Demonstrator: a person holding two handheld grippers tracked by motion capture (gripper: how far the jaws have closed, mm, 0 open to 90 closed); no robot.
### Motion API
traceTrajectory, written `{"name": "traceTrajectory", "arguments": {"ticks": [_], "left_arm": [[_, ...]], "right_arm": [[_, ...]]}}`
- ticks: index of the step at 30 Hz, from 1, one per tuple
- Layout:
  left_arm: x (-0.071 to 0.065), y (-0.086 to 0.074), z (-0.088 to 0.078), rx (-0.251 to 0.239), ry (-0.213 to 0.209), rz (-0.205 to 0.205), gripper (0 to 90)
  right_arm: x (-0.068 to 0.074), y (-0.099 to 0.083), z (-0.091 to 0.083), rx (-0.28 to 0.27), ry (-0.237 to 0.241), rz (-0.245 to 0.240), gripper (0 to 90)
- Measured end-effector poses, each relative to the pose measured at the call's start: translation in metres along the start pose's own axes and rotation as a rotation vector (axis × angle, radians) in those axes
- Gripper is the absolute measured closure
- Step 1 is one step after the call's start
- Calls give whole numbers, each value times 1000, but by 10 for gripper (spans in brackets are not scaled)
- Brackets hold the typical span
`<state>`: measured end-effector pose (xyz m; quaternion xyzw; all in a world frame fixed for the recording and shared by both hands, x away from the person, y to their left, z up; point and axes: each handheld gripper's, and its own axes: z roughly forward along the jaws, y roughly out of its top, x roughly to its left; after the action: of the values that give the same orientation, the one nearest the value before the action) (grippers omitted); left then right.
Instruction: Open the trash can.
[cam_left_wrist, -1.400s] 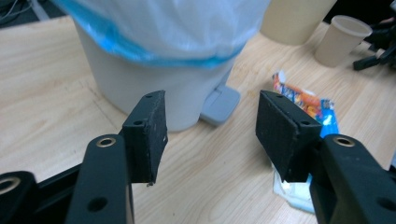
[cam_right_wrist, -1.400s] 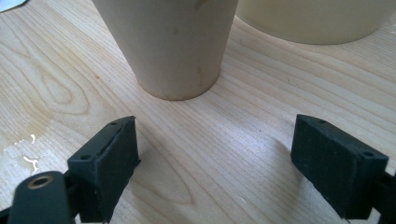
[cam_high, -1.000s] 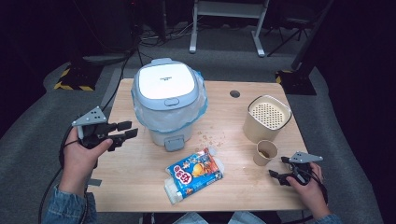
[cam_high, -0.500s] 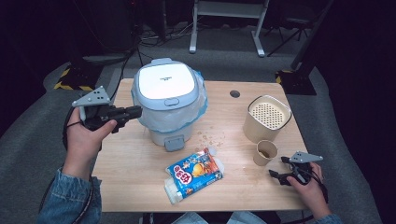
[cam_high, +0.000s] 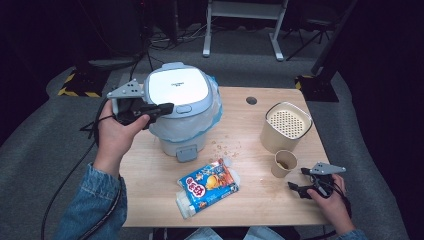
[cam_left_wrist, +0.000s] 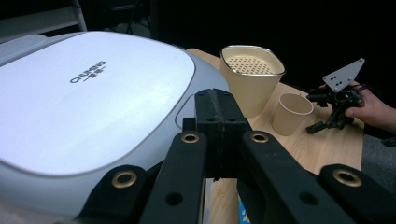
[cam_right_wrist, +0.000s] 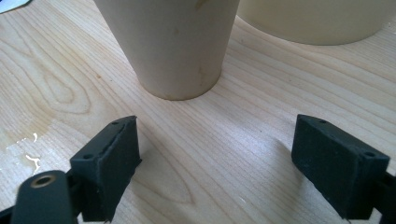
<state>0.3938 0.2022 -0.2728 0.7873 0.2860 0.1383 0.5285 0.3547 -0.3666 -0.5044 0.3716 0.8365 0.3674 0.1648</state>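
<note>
High view has my left gripper (cam_high: 167, 107) up at the left edge of the cooker (cam_high: 180, 107), its tip on the rim of the white lid (cam_high: 177, 85). In the left gripper view its jaws have just been closing and now meet pad to pad with nothing between them, hovering over the lid's near edge.

The cooker stands at the back left of the table (cam_high: 260, 200), wrapped in a clear bag. In front of it, crumbs (cam_high: 225, 146) are scattered on the wood, and nearer me lies a snack packet (cam_high: 207, 186). Well to the cooker's right stands a cream bin (cam_high: 285, 125) with a perforated top, and a small cup (cam_high: 284, 163) sits just in front of that bin.

My right gripper (cam_high: 299, 188) rests on the table far right of the cooker, near the cup. Right gripper view shows its jaws spread wide, empty, with the cup (cam_right_wrist: 180, 42) close ahead between them but untouched.
</note>
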Motion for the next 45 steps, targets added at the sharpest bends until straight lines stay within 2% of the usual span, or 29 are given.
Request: {"name": "traceTrajectory", "arguments": {"ticks": [10, 15, 18, 22, 23, 25, 28, 29, 30, 31, 34, 36, 37, 39, 41, 42, 45], "left_arm": [[-2, 2, 32, 52, 4, 8, 900], [-2, 0, 36, 40, 15, 4, 900], [-4, 2, 37, 48, 37, 16, 900], [-6, 5, 38, 63, 51, 10, 900], [-7, 6, 38, 74, 72, 17, 900], [-7, 7, 38, 77, 71, 10, 900], [-6, 6, 41, 91, 29, -10, 900], [-7, 6, 43, 88, 27, -14, 900], [-8, 7, 43, 93, 35, -7, 900], [-11, 8, 44, 103, 66, 13, 900], [-11, 9, 44, 105, 66, 10, 900], [-10, 9, 43, 111, 44, 0, 897], [-10, 9, 42, 113, 32, -12, 876], [-13, 9, 39, 87, 39, -12, 754], [-16, 10, 35, 58, 18, 14, 683], [-19, 10, 33, 37, 9, 16, 620], [-28, 8, 29, 23, 14, 47, 470]], "right_arm": [[-1, 0, 0, 0, 11, -7, 155], [-2, 1, 1, 1, 15, -11, 155], [-2, 1, 1, 1, 16, -14, 155], [-2, 1, 1, 1, 17, -13, 155], [-2, 1, 1, 1, 17, -13, 155], [-2, 1, 1, 1, 16, -14, 155], [-2, 1, 1, 2, 16, -14, 155], [-2, 1, 1, 2, 16, -14, 155], [-2, 1, 1, 1, 17, -12, 155], [-2, 1, 1, 2, 16, -13, 155], [-2, 1, 1, 2, 16, -13, 155], [-2, 1, 1, 2, 16, -13, 155], [-2, 1, 1, 2, 17, -12, 155], [-2, 1, 1, 2, 16, -13, 155], [-2, 1, 1, 2, 16, -13, 155], [-2, 1, 1, 2, 17, -12, 155], [-2, 1, 1, 2, 16, -13, 155]]}}
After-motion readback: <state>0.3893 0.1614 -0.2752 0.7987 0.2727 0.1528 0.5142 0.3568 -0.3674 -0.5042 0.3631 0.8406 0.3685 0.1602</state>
